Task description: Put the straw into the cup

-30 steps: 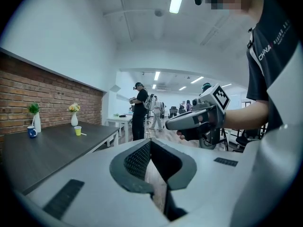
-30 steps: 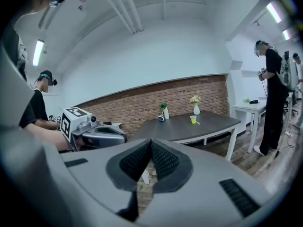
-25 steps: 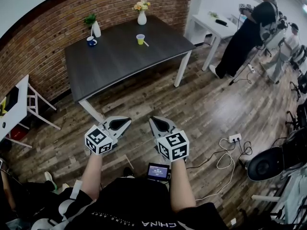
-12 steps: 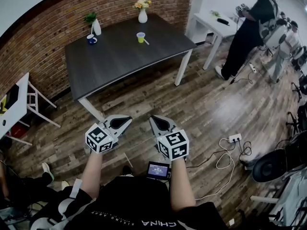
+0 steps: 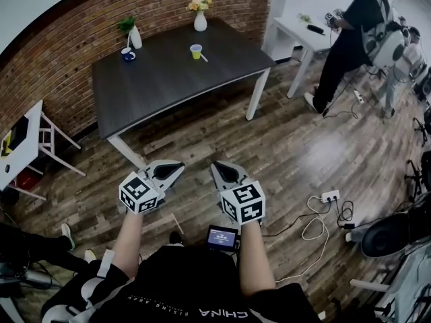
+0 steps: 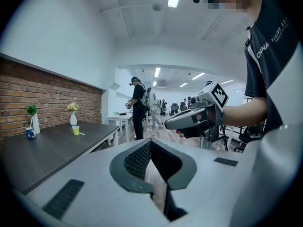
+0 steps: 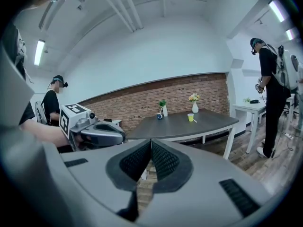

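The fingers (image 6: 136, 161) of the left gripper (image 6: 150, 142) are pressed together with nothing between them. Those (image 7: 166, 161) of the right gripper (image 7: 151, 141) are also shut tip to tip and empty. In the head view both grippers are held out side by side over the wooden floor (image 5: 296, 147), left gripper (image 5: 180, 166) and right gripper (image 5: 214, 167) pointing towards the dark tabletop (image 5: 168, 86) ahead.

This looks like the approach step, with no grasp begun. The yellow cup (image 5: 196, 51) stands upright towards the far edge of the tabletop. The straw (image 5: 204, 60), a short pale stick, lies flat just beside it, on its right in the head view. Whether it touches the cup is too small to tell. Both things are well apart from either pair of fingers, with bare floor and most of the tabletop between.

The next move probably calls for coming up to the table and spreading one pair of fingers. They then have to come low enough to pinch a thin straw lying flat on a hard surface. The cup, light and close by, may need steadying with the other gripper.
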`<action>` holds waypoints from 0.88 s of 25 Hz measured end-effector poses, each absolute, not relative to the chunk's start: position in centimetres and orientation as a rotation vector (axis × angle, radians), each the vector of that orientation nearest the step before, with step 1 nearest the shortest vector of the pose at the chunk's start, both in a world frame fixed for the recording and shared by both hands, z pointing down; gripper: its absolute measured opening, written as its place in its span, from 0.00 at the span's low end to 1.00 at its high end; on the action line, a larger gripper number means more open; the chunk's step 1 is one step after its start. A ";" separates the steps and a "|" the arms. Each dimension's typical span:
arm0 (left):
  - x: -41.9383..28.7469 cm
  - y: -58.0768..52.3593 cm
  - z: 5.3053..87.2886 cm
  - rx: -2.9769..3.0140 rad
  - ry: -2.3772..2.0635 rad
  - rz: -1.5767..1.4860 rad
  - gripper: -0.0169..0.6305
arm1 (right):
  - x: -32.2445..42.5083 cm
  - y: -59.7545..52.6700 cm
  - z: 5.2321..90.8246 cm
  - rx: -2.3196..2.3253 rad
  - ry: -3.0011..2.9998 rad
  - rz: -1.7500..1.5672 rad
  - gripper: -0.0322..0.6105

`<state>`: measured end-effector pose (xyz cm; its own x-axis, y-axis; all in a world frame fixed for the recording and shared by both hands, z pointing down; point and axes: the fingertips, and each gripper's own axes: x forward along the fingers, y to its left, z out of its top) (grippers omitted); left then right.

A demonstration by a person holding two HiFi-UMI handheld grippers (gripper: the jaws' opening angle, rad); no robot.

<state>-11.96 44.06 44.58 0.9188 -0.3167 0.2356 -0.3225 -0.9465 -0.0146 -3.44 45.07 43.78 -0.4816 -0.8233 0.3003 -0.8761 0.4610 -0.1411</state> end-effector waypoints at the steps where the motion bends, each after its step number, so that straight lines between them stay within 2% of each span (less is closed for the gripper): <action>1: -11.5 44.2 44.6 3.054 -0.510 0.371 0.03 | -2.9 45.2 43.8 1.482 -2.520 0.413 0.06; 12: -9.4 45.7 46.5 3.024 -0.522 0.451 0.03 | -0.3 45.8 45.7 1.475 -2.531 0.497 0.06; 22: -7.7 40.5 46.7 3.028 -0.428 0.324 0.03 | 1.5 41.4 46.9 1.553 -2.471 0.558 0.06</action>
<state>-7.73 40.49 46.69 0.9390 -0.2670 0.2166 -0.2810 -0.9590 0.0361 1.53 41.36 46.90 -0.4435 -0.8311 0.3357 -0.8947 0.3878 -0.2217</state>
